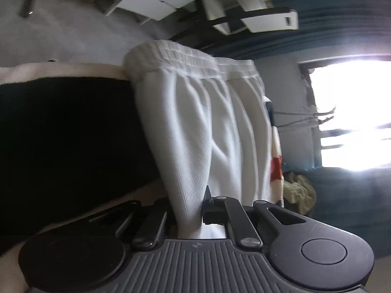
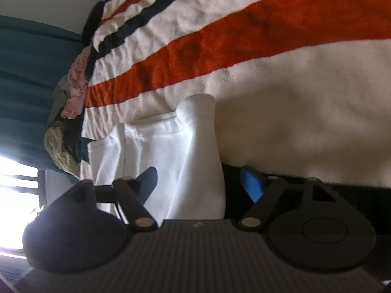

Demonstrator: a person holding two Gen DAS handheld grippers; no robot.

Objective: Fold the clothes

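From the left wrist, the white ribbed shorts (image 1: 207,122) were seen pinched in the left gripper (image 1: 188,210), fingers clenched, elastic waistband farthest away; tension should be kept even. From the right wrist, the right gripper (image 2: 198,183) was spread wide around the shorts' folded edge, above the striped fleece blanket (image 2: 220,36)

Both tongs rolled sideways, one clamped, one spread.
Left tongs (image 1: 189,210): fingers pinched together, white cloth (image 1: 207,127) caught between. Right tongs (image 2: 199,183): fingers wide apart, cloth lying loose between them.
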